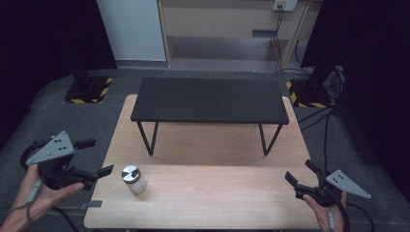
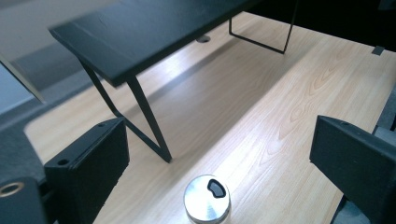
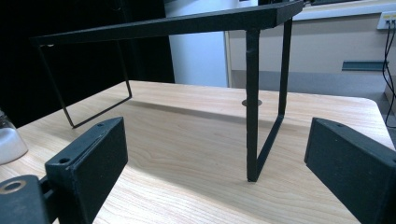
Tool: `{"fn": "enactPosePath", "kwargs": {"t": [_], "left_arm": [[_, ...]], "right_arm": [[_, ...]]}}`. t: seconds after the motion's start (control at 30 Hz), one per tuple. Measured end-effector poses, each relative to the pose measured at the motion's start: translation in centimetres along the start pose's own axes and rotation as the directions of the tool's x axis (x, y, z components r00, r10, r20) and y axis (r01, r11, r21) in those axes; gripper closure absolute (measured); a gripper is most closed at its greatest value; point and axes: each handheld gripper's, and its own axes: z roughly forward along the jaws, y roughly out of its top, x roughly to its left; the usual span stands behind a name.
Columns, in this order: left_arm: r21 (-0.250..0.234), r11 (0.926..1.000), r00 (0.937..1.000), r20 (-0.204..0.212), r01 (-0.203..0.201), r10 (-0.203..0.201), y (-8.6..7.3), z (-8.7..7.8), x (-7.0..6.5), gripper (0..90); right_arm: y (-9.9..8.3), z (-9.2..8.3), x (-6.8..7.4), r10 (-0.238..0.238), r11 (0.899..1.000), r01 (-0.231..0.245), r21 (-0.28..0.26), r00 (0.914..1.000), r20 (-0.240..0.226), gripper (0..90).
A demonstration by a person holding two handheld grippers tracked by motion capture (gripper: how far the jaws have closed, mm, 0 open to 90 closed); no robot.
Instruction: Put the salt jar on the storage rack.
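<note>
A small glass shaker point(image 1: 134, 179) with a shiny metal lid stands upright on the near left part of the wooden table point(image 1: 212, 198). My left gripper point(image 1: 96, 157) hovers off the table's left edge, open, its jaws pointing right toward the shaker. From the left gripper view the shaker point(image 2: 207, 199) sits low between the wide jaws, a little ahead of them. My right gripper point(image 1: 300, 176) is open at the near right corner, empty. The right gripper view catches the shaker point(image 3: 9, 140) at its far left edge.
A black shelf point(image 1: 209, 100) on thin metal legs stands across the far half of the table. Its nearest leg point(image 3: 254, 107) rises just ahead of the right gripper. Cables point(image 1: 319, 116) trail on the floor at the right.
</note>
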Motion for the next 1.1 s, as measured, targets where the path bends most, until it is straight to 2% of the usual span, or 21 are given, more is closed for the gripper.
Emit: {"fn": "enactPosePath", "kwargs": {"t": [0.07,0.3,0.53,0.7,0.77,0.9,1.1], "left_arm": [[0.010,0.9999,1.0000,-0.007,-0.006,0.006,-0.7,0.9,0.0,4.0],[0.042,0.9991,1.0000,0.008,-0.004,0.004,-3.1,4.2,0.5,4.1],[0.073,0.9972,0.9992,0.034,0.019,-0.021,-5.1,7.0,0.9,4.5],[0.096,0.9945,0.9983,0.038,0.041,-0.045,-6.3,8.7,1.2,4.7],[0.106,0.9936,0.9985,0.033,0.039,-0.043,-6.7,9.2,1.2,5.0],[0.128,0.9904,0.9972,0.049,0.051,-0.058,-7.5,10.4,1.5,5.7],[0.174,0.9841,0.9971,0.060,0.037,-0.048,-8.2,11.7,1.7,14.0]], "right_arm": [[0.0,0.0,0.0,0.000,1.000,0.000,0.000,1.0000,-0.001,5.8],[0.0,0.0,0.0,0.000,1.000,0.000,0.002,1.0000,-0.001,5.8],[0.0,0.0,0.0,-0.002,1.000,0.002,0.002,1.0000,-0.002,5.8],[0.0,0.0,0.0,0.000,1.000,0.000,0.001,1.0000,-0.001,5.8],[0.0,0.0,0.0,-0.001,1.000,0.001,0.001,1.0000,-0.002,5.8],[0.0,0.0,0.0,-0.002,1.000,0.002,0.002,1.0000,-0.002,5.8],[0.0,0.0,0.0,-0.002,1.000,0.002,0.002,1.0000,-0.002,5.8]]}}
